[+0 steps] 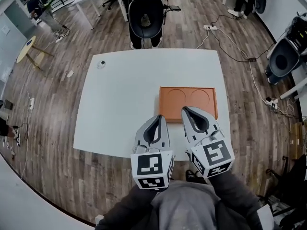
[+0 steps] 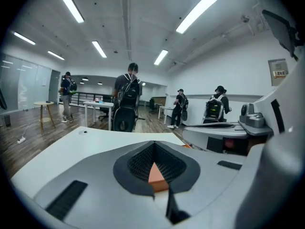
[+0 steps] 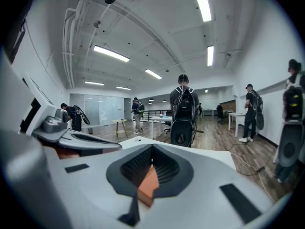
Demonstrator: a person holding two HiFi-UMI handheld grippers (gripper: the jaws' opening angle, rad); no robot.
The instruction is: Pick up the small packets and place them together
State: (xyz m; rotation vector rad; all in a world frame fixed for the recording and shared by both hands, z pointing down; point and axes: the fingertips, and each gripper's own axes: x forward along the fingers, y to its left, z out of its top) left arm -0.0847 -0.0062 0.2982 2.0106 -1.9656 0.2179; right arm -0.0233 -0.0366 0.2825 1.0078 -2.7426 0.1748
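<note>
Closest in, both tools hang over the table's [image 1: 120, 104] near edge. The left hand-held gripper [image 1: 159, 117] has its jaws brought together with nothing between them, and the right hand-held gripper [image 1: 185, 109] is likewise fully closed and empty. Just beyond their tips lies an orange tray [image 1: 212, 93] with two round recesses, both bare. No small packets show on the table or in the tray, so I judge the task not yet begun. A small round object [image 1: 100, 64] sits at the far left corner.
</note>
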